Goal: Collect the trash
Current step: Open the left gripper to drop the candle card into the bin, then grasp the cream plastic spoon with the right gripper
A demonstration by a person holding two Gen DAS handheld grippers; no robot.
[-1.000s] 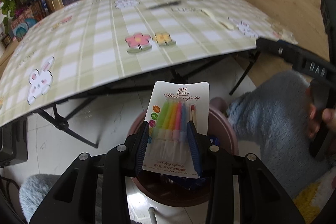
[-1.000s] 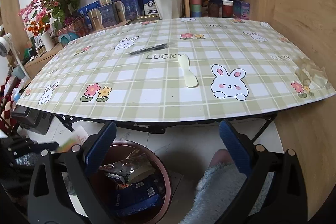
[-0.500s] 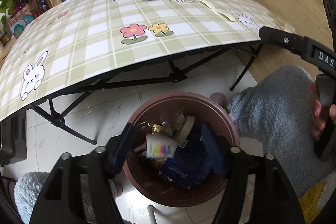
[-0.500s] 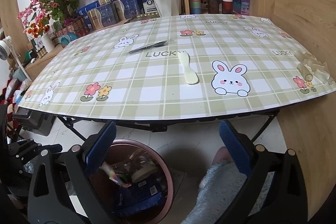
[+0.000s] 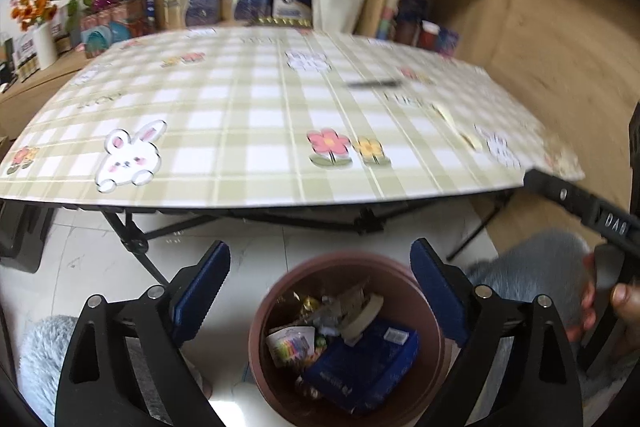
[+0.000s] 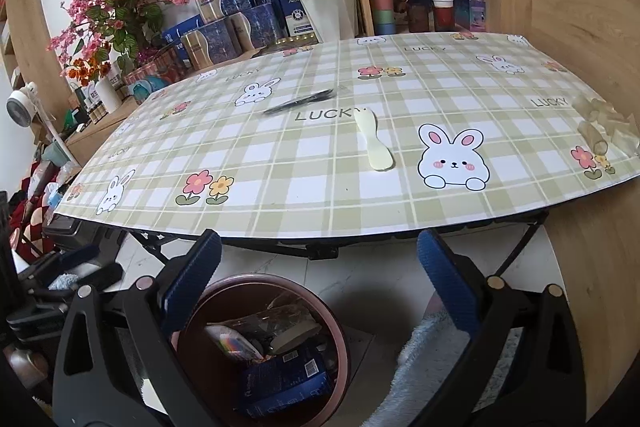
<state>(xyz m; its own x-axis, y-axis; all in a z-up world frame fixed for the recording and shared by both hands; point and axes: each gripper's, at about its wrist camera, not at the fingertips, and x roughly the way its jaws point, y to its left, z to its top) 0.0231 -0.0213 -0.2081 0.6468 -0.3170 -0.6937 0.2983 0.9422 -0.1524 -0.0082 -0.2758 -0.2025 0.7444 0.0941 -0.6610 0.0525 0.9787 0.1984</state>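
A brown round bin (image 5: 434, 355) stands on the floor in front of the table, holding a candle card (image 5: 290, 345), a blue box (image 5: 360, 367) and wrappers. It also shows in the right wrist view (image 6: 336, 339). My left gripper (image 5: 320, 291) is open and empty above the bin. My right gripper (image 6: 320, 275) is open and empty, just right of the bin. On the checked tablecloth (image 6: 320, 163) lie a pale plastic spoon (image 6: 374, 143), a dark pen-like strip (image 6: 300, 101) and crumpled clear plastic (image 6: 604, 125) at the right edge.
Folding table legs (image 5: 132, 243) stand behind the bin. Boxes, flower pots (image 6: 328, 7) and cups line the shelf behind the table. A wooden wall is at the right. Fluffy grey slippers (image 5: 532, 267) are by the bin.
My left gripper opened and the candle card dropped into the bin. The left gripper then tilted up toward the table. The right gripper stayed nearly still.
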